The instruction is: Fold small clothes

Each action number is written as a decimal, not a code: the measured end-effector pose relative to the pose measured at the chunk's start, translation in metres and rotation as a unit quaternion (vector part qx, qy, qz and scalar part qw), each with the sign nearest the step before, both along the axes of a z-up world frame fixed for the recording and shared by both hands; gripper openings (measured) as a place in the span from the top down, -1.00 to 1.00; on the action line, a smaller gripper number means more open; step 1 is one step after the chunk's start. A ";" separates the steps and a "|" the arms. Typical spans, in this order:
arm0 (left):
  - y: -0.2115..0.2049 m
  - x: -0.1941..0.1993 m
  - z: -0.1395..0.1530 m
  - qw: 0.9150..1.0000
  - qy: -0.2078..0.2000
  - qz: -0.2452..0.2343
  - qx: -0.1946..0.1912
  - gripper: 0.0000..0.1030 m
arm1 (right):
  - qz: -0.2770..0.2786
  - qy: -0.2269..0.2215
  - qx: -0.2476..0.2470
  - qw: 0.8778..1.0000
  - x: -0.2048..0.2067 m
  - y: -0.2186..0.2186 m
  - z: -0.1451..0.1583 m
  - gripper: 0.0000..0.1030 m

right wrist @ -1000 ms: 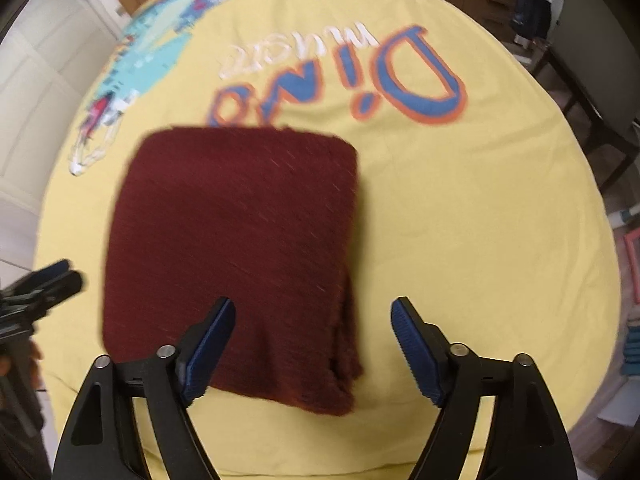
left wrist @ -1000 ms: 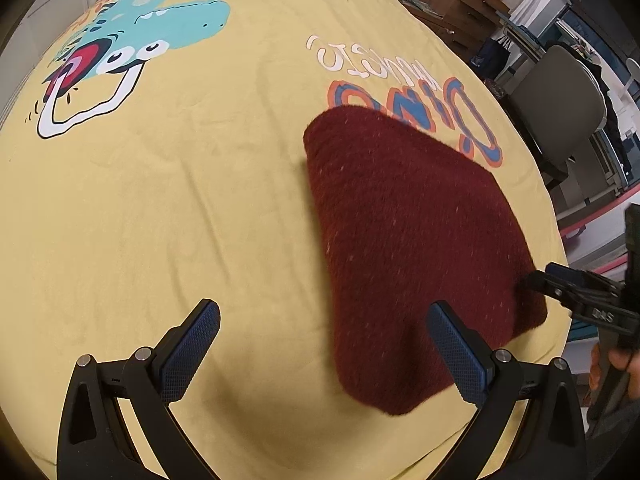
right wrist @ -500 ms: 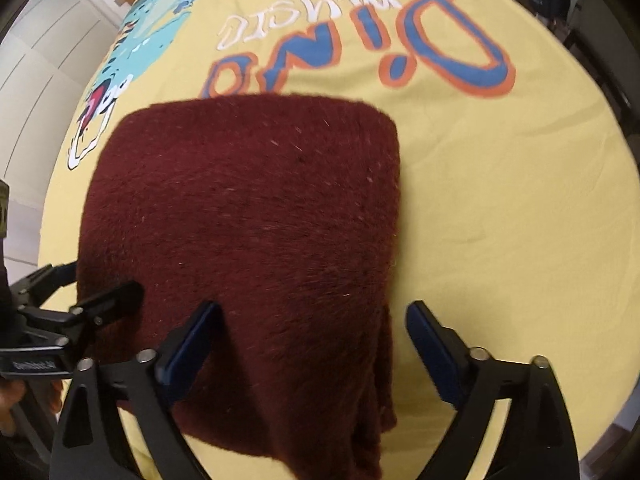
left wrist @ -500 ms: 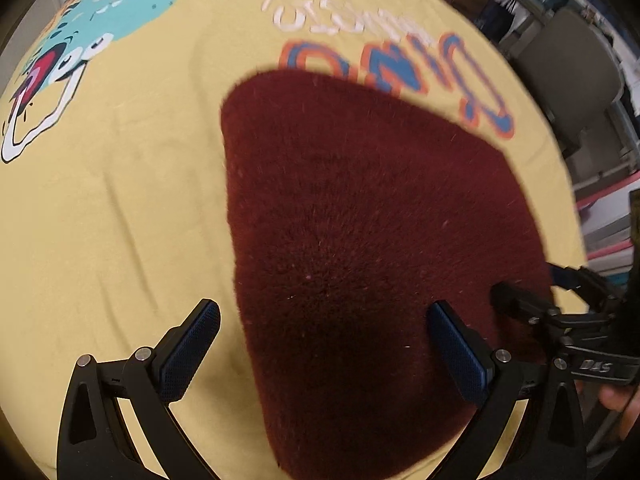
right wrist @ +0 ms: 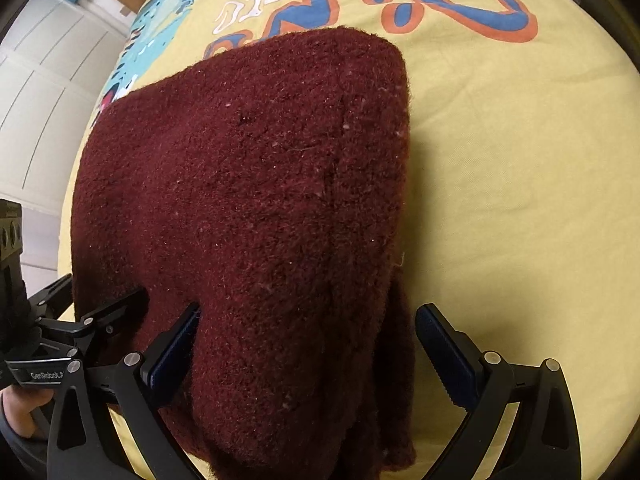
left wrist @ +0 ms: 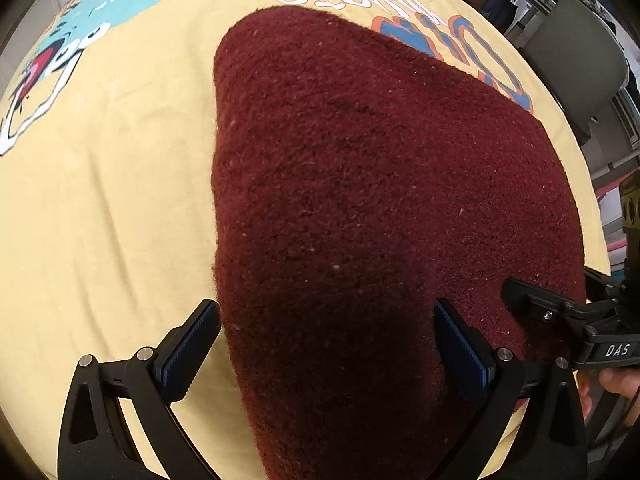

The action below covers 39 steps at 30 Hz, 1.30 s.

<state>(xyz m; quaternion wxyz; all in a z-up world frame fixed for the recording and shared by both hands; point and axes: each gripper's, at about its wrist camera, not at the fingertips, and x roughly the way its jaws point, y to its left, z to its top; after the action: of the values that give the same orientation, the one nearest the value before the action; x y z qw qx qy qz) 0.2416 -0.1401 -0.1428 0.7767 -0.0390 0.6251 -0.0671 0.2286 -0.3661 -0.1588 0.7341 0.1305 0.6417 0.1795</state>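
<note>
Nearest the viewer, two hand-held black grippers with blue ribbed pads reach over the near edge of a folded, fuzzy dark-red knitted garment [left wrist: 380,200]. The left gripper [left wrist: 328,336] has its jaws spread wide, one pad on bare cloth just left of the garment's left edge, the other over the wool. The right gripper [right wrist: 308,340] is spread just as wide across the near right corner, its left pad [right wrist: 176,344] against the wool and its right pad clear of the loose layered edge. Neither is clamped on anything.

The garment lies on a yellow cotton sheet [left wrist: 100,200] printed with a blue-and-orange "Dino" word [right wrist: 440,0] and a turquoise cartoon dinosaur [left wrist: 100,12]; it covers part of the lettering.

It looks already folded into a thick block, so the step in hand seems to be taking hold of the near edge for another fold. The next move would call for both sets of jaws to close on all layers together, then lift and carry the edge toward the far side evenly.

The block's long axis appears to run from the near edge toward the lettering, though lens distortion makes this uncertain. Its stacked open layers show on the right side.

Beyond the sheet stand a grey chair [left wrist: 576,48] and white panelled cupboard doors [right wrist: 44,80].
</note>
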 end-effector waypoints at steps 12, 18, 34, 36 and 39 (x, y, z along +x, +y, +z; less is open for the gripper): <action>0.004 -0.005 0.012 0.999 -0.012 -0.031 -0.034 -0.12 | 0.003 -0.006 0.014 1.000 -0.007 0.012 0.026 0.10; 0.012 -0.018 0.049 0.995 -0.044 -0.069 -0.051 0.16 | 0.011 -0.046 0.013 0.999 -0.017 0.019 0.073 0.20; 0.154 -0.078 0.095 0.993 -0.106 -0.022 -0.056 0.17 | 0.081 -0.083 0.005 0.993 -0.028 0.153 0.111 0.18; 0.161 -0.083 0.079 0.994 -0.095 -0.012 -0.056 0.16 | 0.082 -0.064 -0.012 0.994 -0.032 0.167 0.090 0.18; 0.169 -0.084 0.049 0.996 -0.070 0.007 -0.063 0.07 | 0.082 -0.064 -0.045 0.994 -0.036 0.179 0.068 0.02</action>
<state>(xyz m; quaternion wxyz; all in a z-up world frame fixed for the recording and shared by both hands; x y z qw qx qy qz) 0.1577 0.0292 -0.0938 0.8149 -0.0874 0.5636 -0.1031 0.1930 -0.1868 -0.0903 0.7617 0.0326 0.6093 0.2181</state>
